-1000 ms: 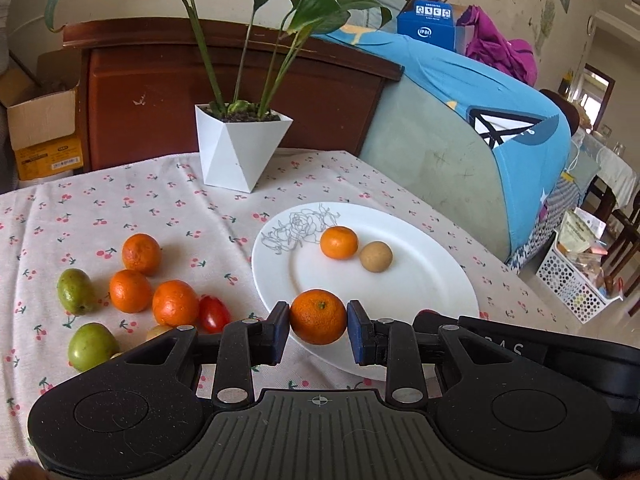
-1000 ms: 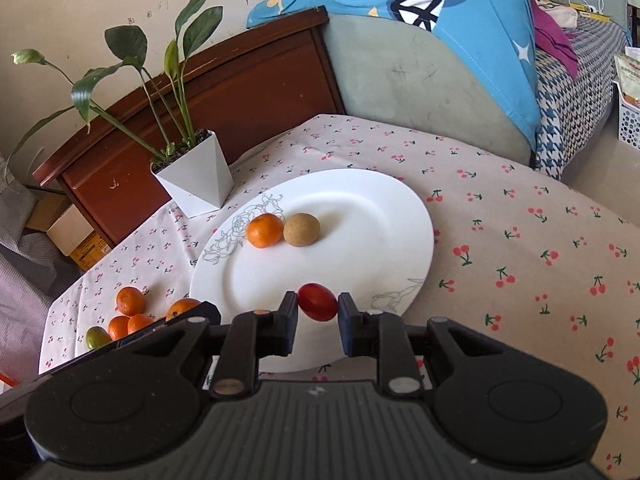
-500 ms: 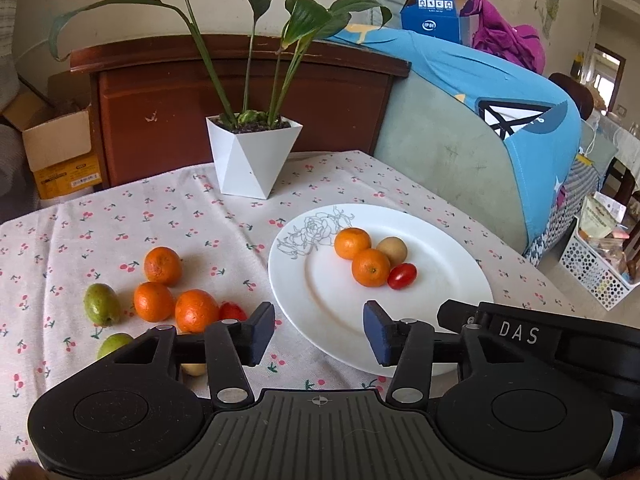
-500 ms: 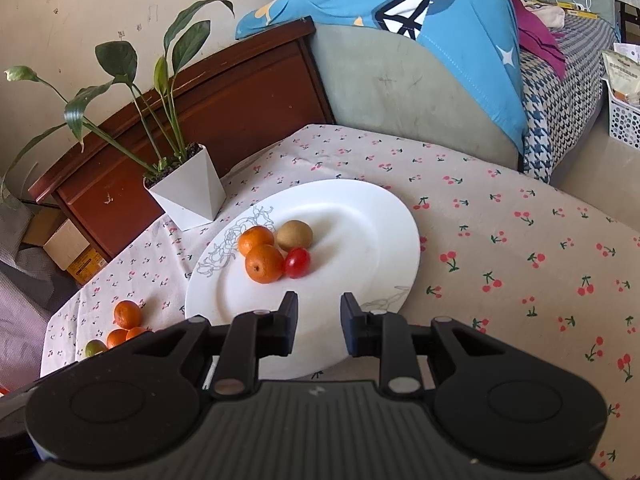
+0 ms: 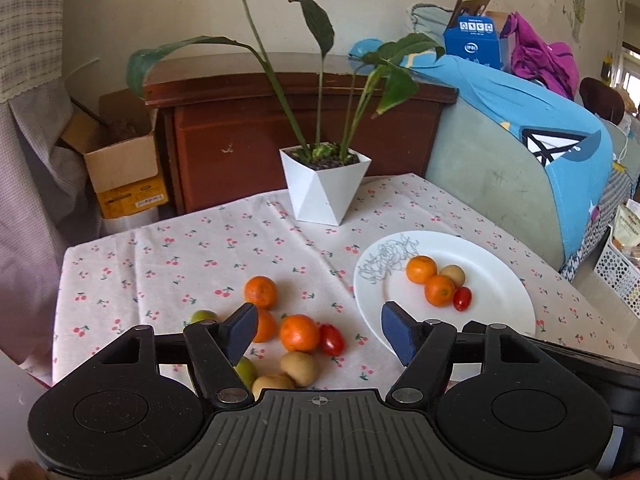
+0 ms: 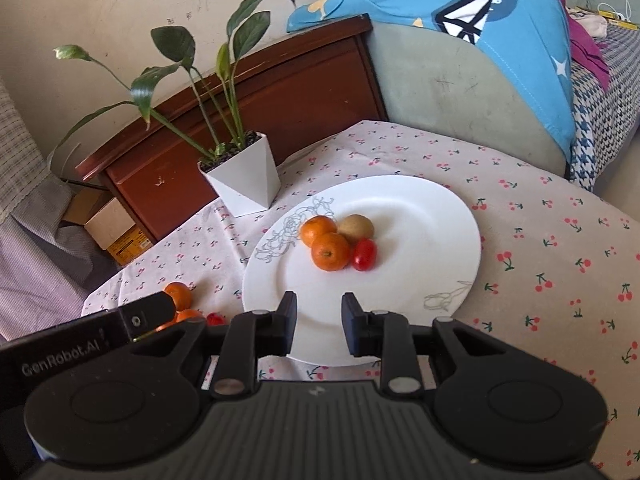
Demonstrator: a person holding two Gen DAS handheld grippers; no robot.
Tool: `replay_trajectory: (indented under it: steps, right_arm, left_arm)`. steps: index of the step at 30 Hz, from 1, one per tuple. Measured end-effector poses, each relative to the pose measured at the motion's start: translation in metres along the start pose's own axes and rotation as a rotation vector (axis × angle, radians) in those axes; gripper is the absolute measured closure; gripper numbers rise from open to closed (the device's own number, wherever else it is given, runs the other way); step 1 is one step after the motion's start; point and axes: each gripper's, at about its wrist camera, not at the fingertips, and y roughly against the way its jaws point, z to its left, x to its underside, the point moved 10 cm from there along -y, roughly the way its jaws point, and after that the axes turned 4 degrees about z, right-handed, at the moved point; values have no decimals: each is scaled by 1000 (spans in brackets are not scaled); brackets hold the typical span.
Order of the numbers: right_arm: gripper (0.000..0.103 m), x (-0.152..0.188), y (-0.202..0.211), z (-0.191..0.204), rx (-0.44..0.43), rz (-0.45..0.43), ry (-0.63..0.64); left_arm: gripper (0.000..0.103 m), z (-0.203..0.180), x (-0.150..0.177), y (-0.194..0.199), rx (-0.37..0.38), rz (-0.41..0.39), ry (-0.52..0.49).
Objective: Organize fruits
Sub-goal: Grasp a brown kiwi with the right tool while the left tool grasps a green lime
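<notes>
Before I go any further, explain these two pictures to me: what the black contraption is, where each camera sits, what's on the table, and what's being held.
No robot here: a person holds a two-finger tool in each hand, with a camera on each looking along its fingers. One picture is from the left gripper, the other from the right gripper. Both are open and hold nothing. On the cherry-print tablecloth stand a potted plant and a white plate carrying two oranges, a brown fruit and a cherry tomato. Loose fruit lies left of the plate.
</notes>
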Motion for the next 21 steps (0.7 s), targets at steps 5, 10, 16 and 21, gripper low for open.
replay_trajectory:
  steps: [5,10,16,21]
  right_arm:
    - [77,6,-2,18,-54,18,45]
    - [76,16,-7,35,-99,49,82]
    - [76,33,-17,62,-170,101,139]
    - [75,48,-25,86,-227,139,185]
  left_arm:
    - [29,38,4,7,-43,1,92]
    - [30,73,13,3,-86,17,189]
    - [31,97,21,0,-118,36,270]
    - [31,108,24,-2,-133,44,299]
